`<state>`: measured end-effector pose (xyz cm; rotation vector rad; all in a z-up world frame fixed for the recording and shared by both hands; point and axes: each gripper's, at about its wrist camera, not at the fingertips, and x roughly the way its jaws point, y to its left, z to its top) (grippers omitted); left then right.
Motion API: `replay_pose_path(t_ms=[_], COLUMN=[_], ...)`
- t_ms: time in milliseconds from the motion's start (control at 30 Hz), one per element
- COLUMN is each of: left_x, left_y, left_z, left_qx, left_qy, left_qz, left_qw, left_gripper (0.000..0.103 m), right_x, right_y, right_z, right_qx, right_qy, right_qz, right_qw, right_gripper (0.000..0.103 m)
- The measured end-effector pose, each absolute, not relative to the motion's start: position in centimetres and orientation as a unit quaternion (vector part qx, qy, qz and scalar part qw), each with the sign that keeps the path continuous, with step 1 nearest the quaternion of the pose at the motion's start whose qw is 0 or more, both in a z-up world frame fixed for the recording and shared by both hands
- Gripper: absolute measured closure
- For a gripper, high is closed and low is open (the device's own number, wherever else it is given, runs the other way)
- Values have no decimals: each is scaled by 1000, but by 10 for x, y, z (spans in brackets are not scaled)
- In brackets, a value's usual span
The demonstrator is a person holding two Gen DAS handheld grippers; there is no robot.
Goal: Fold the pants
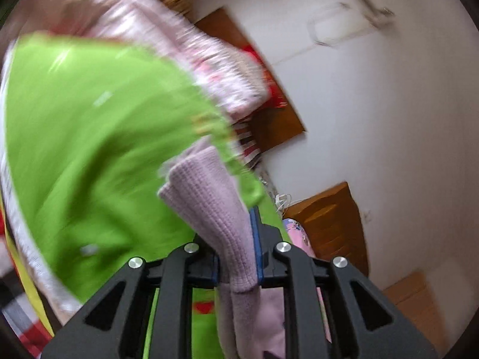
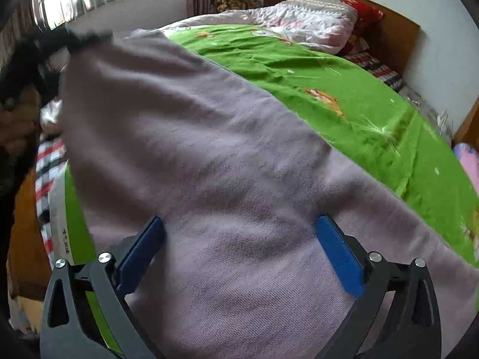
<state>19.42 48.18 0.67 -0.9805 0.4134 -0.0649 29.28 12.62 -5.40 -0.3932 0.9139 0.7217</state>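
The pants are mauve knit fabric. In the left wrist view my left gripper [image 1: 236, 236] is shut on a bunched edge of the pants [image 1: 215, 209], held up over the green bed sheet [image 1: 89, 134]; the view is blurred. In the right wrist view the pants [image 2: 194, 149] stretch out wide from near the camera toward the far left, where the other gripper [image 2: 74, 37] holds the far end. My right gripper [image 2: 239, 239] is open, its blue pads [image 2: 338, 254] on either side of the cloth, which lies between them.
The bed carries a green cartoon-print sheet [image 2: 329, 89], a pink quilt [image 2: 299, 18] and red pillows near the wooden headboard [image 2: 389, 30]. A checked cloth [image 2: 48, 164] lies at the left edge. A white wall [image 1: 389, 119] and a wooden nightstand [image 1: 332, 224] stand beside the bed.
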Motion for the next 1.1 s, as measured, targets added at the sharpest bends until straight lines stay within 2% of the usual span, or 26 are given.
replay_pose_path(t_ms=[100, 233, 300, 400, 500, 567, 600, 633, 700, 733, 767, 900, 1100], left_x=[202, 207, 204, 197, 198, 195, 189, 181, 157, 141, 129, 101, 122], left_y=[430, 308, 241, 134, 39, -10, -30, -37, -41, -34, -26, 34, 151], left_z=[73, 136, 143, 115, 49, -8, -32, -40, -35, -23, -13, 13, 4], left_qx=[-377, -201, -117, -4, 99, 153, 182, 204, 253, 242, 225, 136, -5], left_qy=[189, 187, 186, 202, 257, 315, 337, 328, 265, 236, 221, 204, 277], left_qz=[-44, -75, -94, -139, -186, -232, -242, -236, -226, -240, -257, -261, -72], left_qw=[906, 959, 971, 970, 943, 908, 892, 892, 903, 910, 913, 934, 958], left_gripper=[87, 86, 85, 84, 81, 74, 67, 53, 38, 25, 19, 14, 12], right_x=[289, 269, 259, 239, 213, 194, 188, 181, 175, 170, 170, 167, 174], right_y=[118, 27, -33, -139, -206, -245, -259, -272, -285, -290, -292, -279, -197], right_z=[-46, 6, 24, 42, 50, 52, 50, 48, 43, 38, 34, 19, -3], right_qx=[-169, -10, 69, 162, 191, 208, 215, 221, 223, 227, 232, 230, 195], right_qy=[429, 344, 308, 283, 257, 248, 249, 251, 259, 264, 266, 278, 333], right_qz=[351, 314, 271, 193, 133, 101, 92, 84, 79, 82, 85, 128, 264], right_qw=[815, 885, 909, 925, 938, 941, 940, 939, 936, 934, 932, 924, 884], right_gripper=[6, 5, 5, 5, 5, 5, 5, 5, 5, 5, 4, 4, 5])
